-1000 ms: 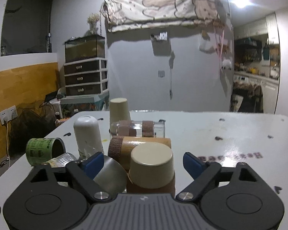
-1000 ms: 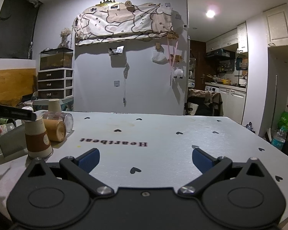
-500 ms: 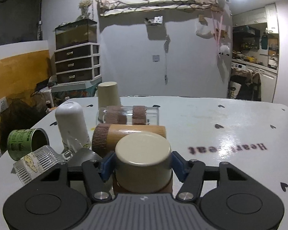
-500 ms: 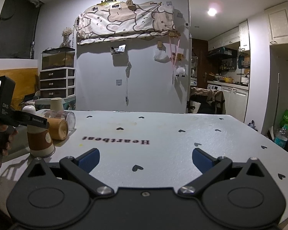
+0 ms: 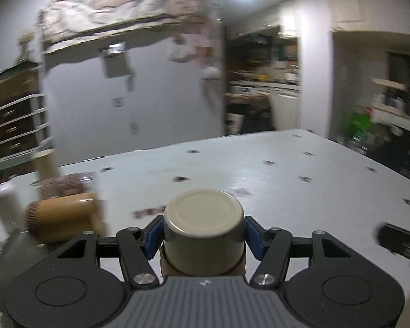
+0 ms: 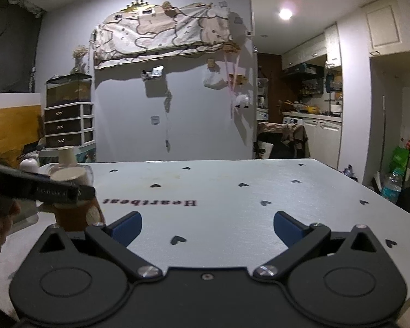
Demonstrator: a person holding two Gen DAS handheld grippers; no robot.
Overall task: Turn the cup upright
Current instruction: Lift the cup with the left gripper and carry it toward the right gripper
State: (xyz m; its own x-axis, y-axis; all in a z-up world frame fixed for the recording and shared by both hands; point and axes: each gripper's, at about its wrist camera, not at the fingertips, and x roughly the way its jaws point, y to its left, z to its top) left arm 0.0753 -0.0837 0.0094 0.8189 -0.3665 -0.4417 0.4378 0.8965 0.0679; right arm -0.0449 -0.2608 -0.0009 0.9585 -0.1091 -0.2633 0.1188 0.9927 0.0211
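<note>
Left hand-held gripper clamps the cream paper cup with brown sleeve across its sides, base up, above the white heart-printed table: a grip suited to inverting it. Right hand-held gripper is spread wide, holding nothing.

Cup mouth behind left tongs; room motion-blurred
</note>
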